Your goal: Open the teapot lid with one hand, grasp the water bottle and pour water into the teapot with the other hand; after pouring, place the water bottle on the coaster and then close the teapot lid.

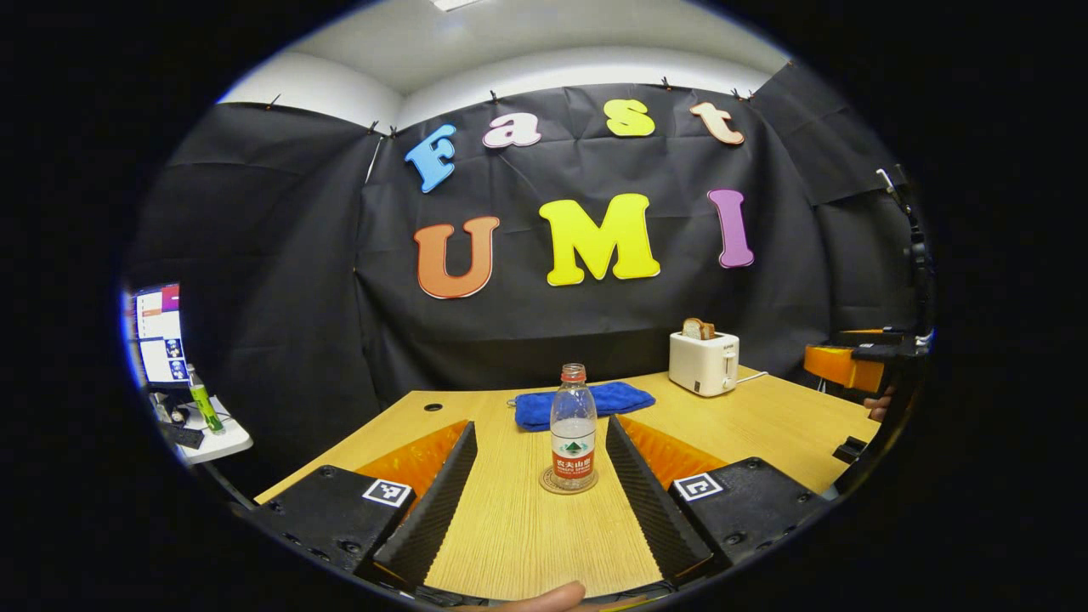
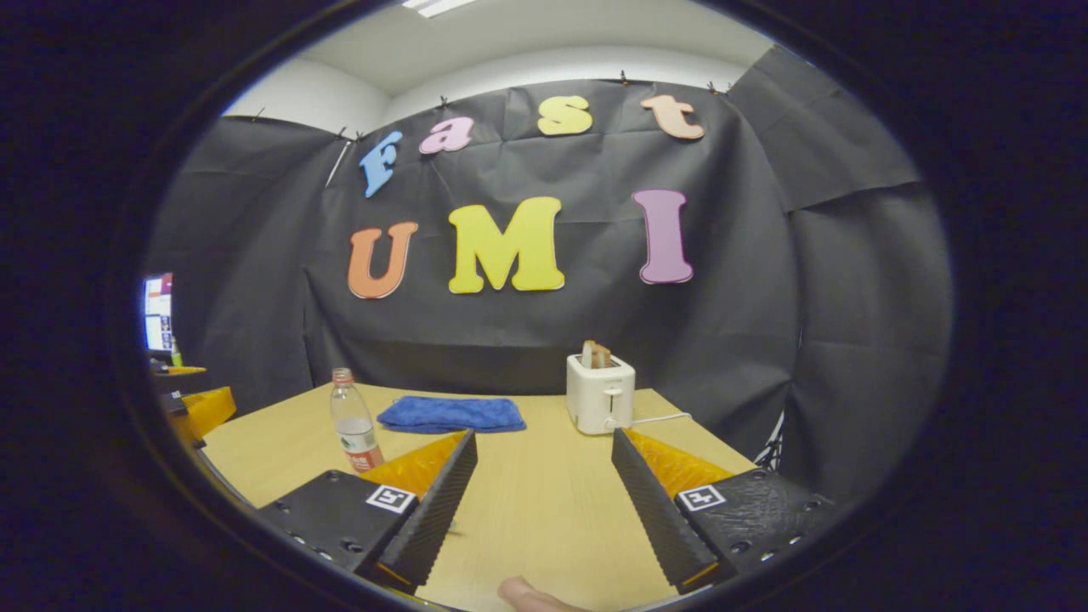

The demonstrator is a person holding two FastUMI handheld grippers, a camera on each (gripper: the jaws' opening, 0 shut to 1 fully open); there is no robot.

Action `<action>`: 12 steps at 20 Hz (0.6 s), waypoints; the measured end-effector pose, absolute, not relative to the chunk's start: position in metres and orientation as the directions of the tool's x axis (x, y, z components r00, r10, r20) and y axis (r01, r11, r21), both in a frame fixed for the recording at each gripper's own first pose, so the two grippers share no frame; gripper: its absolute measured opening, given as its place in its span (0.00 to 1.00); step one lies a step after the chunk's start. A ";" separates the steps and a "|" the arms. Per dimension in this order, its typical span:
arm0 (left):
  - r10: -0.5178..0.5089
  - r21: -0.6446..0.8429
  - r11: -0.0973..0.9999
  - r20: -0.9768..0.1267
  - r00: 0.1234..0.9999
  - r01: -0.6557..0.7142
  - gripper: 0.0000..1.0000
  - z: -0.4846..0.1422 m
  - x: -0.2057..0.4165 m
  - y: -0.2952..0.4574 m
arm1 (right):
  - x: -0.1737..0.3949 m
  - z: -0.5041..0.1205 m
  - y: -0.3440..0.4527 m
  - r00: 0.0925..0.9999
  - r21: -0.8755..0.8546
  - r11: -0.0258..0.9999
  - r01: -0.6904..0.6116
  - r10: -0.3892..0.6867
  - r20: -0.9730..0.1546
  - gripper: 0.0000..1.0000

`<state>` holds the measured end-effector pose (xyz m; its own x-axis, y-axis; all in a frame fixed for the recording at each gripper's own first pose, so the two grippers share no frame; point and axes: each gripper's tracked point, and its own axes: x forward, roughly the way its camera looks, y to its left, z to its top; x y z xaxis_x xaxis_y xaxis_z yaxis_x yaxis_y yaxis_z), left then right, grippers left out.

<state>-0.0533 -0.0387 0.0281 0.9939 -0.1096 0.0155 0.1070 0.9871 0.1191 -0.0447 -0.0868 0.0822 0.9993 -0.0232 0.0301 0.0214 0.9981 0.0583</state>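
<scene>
I found both tongs, left (image 1: pixel 540 497) and right (image 2: pixel 544 501), spread apart and empty, the water bottle (image 1: pixel 573 427) standing upright on its coaster (image 1: pixel 568 485) on the tabletop (image 1: pixel 765 416), lined up between my left tongs.

clear water bottle (image 1: pixel 573 432) – red cap on – upright on round coaster (image 1: pixel 569 484).

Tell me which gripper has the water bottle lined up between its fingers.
The left gripper: the water bottle stands ahead between its open fingers.
</scene>
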 end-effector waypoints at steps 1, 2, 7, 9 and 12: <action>-0.106 0.119 0.987 0.005 0.994 0.105 0.96 0.026 -0.054 -0.039 | -0.049 0.080 -0.095 0.999 0.065 0.998 0.027 -0.028 0.025 0.96; -0.108 0.121 0.987 -0.005 0.994 0.108 0.96 0.024 -0.056 -0.040 | -0.054 0.077 -0.100 1.000 0.073 0.997 0.022 -0.023 0.014 0.96; -0.084 0.143 0.986 0.004 0.996 0.082 0.96 0.026 -0.061 -0.039 | -0.077 0.086 -0.117 0.998 0.098 0.995 0.031 -0.035 0.044 0.96; -0.086 0.129 0.988 0.019 0.996 0.083 0.96 0.029 -0.061 -0.042 | -0.079 0.087 -0.119 0.998 0.101 0.995 0.026 -0.032 0.050 0.95; -0.098 0.111 0.989 0.011 0.995 0.097 0.96 0.024 -0.057 -0.048 | -0.080 0.085 -0.117 0.999 0.098 0.995 0.013 -0.017 0.038 0.92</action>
<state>-0.0571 -0.0475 0.0236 0.9951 -0.0985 0.0106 0.0967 0.9891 0.1108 -0.0800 -0.1167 0.0848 0.9991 -0.0168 0.0382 0.0130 0.9951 0.0980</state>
